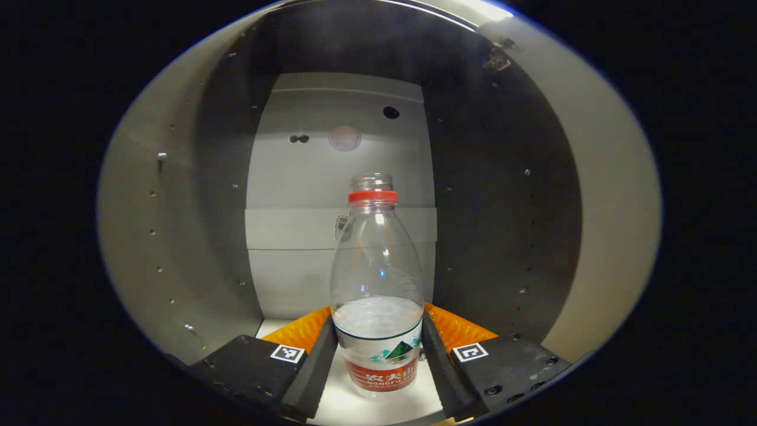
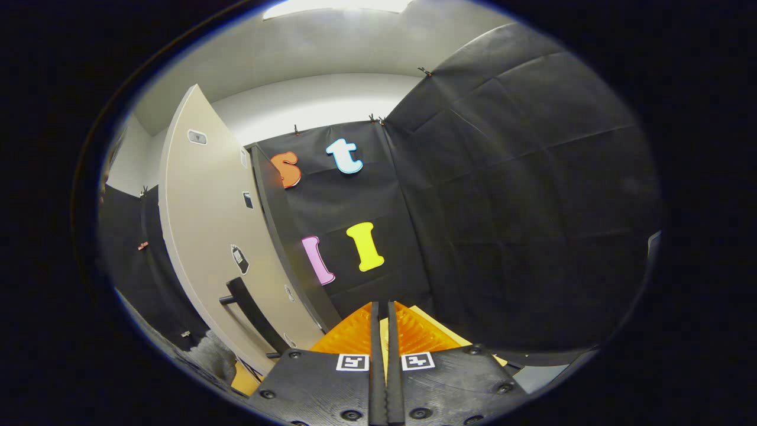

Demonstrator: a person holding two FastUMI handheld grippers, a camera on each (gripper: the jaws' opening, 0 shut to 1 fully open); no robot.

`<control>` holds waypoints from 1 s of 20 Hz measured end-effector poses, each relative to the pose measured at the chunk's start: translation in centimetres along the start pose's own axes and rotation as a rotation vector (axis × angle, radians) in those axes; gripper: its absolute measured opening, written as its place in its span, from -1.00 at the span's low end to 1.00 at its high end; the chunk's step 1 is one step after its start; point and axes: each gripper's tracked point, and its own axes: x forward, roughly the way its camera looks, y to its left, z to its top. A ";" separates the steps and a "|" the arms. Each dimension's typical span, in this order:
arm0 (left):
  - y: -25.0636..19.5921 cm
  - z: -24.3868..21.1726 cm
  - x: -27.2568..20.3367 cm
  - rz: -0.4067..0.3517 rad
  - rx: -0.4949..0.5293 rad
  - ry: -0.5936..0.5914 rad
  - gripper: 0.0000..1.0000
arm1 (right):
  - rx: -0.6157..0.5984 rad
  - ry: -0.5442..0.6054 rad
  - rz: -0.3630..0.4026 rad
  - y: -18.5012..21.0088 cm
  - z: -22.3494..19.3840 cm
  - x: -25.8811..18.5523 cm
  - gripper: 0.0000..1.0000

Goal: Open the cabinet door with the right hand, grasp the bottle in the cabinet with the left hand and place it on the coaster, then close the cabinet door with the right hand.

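Note:
A clear plastic bottle (image 1: 377,278) with a red neck ring, no cap and a red label stands upright on the white floor (image 1: 378,408) of the cabinet, a little water in it. My left gripper (image 1: 378,319) reaches into the cabinet, and both fingers lie against the bottle's lower sides. In the right gripper view the beige cabinet door (image 2: 201,236) is swung open at the left, its black bar handle (image 2: 251,316) facing me. My right gripper (image 2: 382,307) is shut with nothing in it, to the right of the door and apart from the handle.
The cabinet's dark side walls (image 1: 497,236) stand close on both sides of the bottle, and its grey back panel (image 1: 340,177) is behind it. Black cloth wall (image 2: 520,207) lies ahead of the right gripper. Something grey (image 2: 210,355) sits below the door.

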 end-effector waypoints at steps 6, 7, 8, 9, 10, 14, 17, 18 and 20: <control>1.6 1.5 -8.5 -0.054 -0.016 -0.012 0.52 | -0.077 -0.003 0.044 4.1 -0.3 -3.7 -0.89; 1.9 1.7 -10.0 -0.065 -0.016 -0.014 0.52 | -0.085 -0.005 0.053 5.0 -0.4 -4.4 -0.89; 2.2 1.6 -11.4 -0.077 -0.018 -0.015 0.53 | -0.086 -0.010 0.069 6.2 -0.5 -5.1 -0.89; 2.4 1.5 -12.9 -0.093 -0.018 -0.012 0.53 | -0.086 -0.017 0.080 7.3 -0.4 -5.9 -0.89; 2.6 1.0 -14.2 -0.110 -0.021 -0.006 0.53 | -0.090 -0.022 0.091 8.5 -0.4 -6.8 -0.89; 3.9 -1.1 -19.6 -0.151 -0.041 0.002 0.53 | -0.143 -0.047 0.157 13.6 -0.5 -8.9 -0.90; 5.3 -3.5 -23.3 -0.157 -0.019 0.041 0.53 | -0.176 -0.057 0.227 18.0 -1.4 -9.4 -0.89; 5.6 -4.3 -24.3 -0.160 -0.017 0.049 0.53 | -0.211 -0.063 0.248 19.1 -1.9 -9.2 -0.89; 6.5 -5.9 -26.5 -0.157 -0.020 0.065 0.53 | -0.284 -0.050 0.276 21.1 -3.8 -8.4 -0.89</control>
